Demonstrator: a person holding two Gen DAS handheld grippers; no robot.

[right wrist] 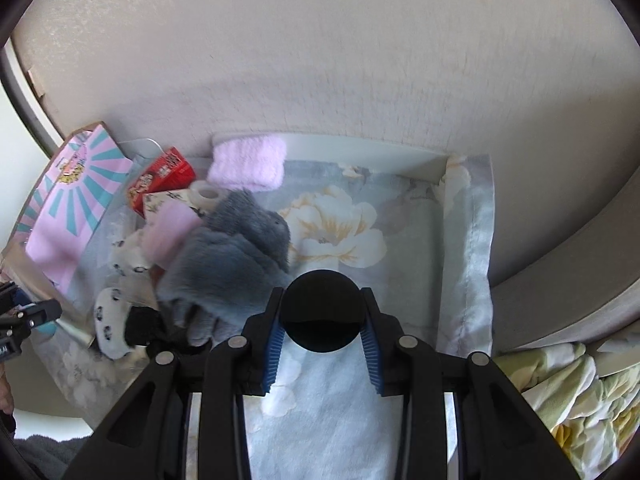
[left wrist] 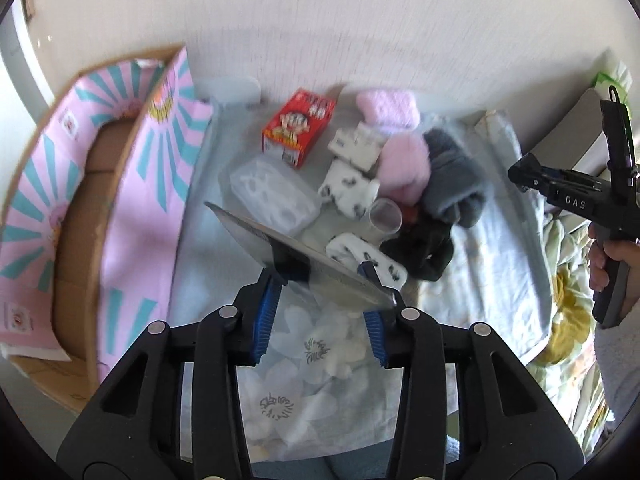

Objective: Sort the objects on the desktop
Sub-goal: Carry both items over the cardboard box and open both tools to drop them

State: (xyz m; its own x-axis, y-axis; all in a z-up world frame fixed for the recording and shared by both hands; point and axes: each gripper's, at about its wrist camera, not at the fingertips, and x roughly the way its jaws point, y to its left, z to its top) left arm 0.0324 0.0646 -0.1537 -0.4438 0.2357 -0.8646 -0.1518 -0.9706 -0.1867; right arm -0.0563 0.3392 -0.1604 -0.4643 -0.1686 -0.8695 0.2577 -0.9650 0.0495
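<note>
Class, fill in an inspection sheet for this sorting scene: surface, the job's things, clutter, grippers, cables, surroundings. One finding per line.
Surface: floral cloth covers the table, bare on its right half.
Job's things: red carton, clear plastic tray, pink socks, grey fluffy socks, patterned white socks and a clear cup are heaped together.
Clutter: pink and teal cardboard box stands open at the left.
Grippers: left gripper clamps a flat silver packet; right gripper clamps a black round object.
Cables: nothing seen.
Surroundings: pale wall behind; yellow-flowered bedding to the right.
</note>
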